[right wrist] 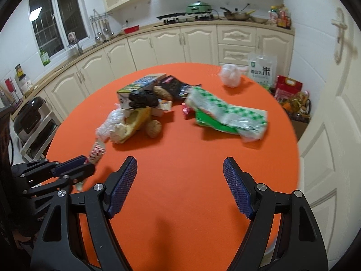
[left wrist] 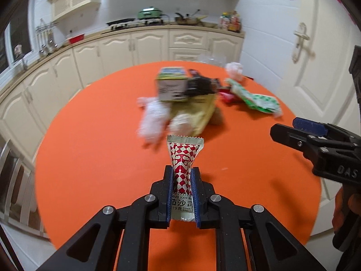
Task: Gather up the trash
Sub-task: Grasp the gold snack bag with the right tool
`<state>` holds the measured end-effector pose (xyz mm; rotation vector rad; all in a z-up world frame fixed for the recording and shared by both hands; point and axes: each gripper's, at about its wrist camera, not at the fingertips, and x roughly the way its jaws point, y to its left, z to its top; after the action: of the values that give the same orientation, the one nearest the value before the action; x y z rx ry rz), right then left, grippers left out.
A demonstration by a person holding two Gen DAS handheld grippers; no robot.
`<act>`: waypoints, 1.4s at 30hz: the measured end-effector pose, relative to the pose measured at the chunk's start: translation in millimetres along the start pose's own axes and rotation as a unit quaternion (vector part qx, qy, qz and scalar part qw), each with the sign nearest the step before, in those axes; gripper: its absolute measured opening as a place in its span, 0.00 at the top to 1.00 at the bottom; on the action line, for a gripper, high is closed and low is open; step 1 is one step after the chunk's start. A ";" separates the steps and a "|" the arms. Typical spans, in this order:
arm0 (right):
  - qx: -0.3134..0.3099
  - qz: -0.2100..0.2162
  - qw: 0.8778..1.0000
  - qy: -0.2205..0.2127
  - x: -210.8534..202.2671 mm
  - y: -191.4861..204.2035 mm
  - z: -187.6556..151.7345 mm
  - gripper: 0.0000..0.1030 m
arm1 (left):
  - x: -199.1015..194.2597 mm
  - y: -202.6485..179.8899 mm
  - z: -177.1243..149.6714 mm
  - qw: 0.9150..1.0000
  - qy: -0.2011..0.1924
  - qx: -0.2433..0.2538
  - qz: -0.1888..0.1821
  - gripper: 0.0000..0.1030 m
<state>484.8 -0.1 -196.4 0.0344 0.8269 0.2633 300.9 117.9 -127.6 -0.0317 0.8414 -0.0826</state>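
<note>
Now my left claw (left wrist: 182,176) is clenched on a ketchup sachet (left wrist: 183,158) above the orange table (left wrist: 101,158). My right claw (right wrist: 180,171) hangs spread, gripping nothing. Beyond both, mid-table, lies the trash pile (right wrist: 140,110).

Cream kitchen cabinets (right wrist: 162,43), dark window (right wrist: 56,15)

Red-and-white checkered ketchup sachet (left wrist: 183,171) upright, clamped in left tool (left wrist: 182,180).
</note>
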 end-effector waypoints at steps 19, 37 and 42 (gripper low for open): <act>0.004 0.039 0.999 0.022 84.8 64.6 39.5 0.55 | -6.4 57.1 1.3 0.999 -0.013 -0.030 -0.002 0.89; -0.015 0.028 0.999 0.033 107.3 55.9 65.2 0.77 | -10.4 58.7 -2.7 0.999 -0.020 -0.027 -0.013 0.89; -0.037 0.031 0.998 0.032 111.9 59.8 61.8 0.84 | -9.2 61.9 -0.2 0.999 -0.016 -0.028 -0.012 0.88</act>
<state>589.2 89.6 -227.4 -0.0182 0.8790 0.3553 298.4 180.4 -124.7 -0.0947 0.8119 -0.0811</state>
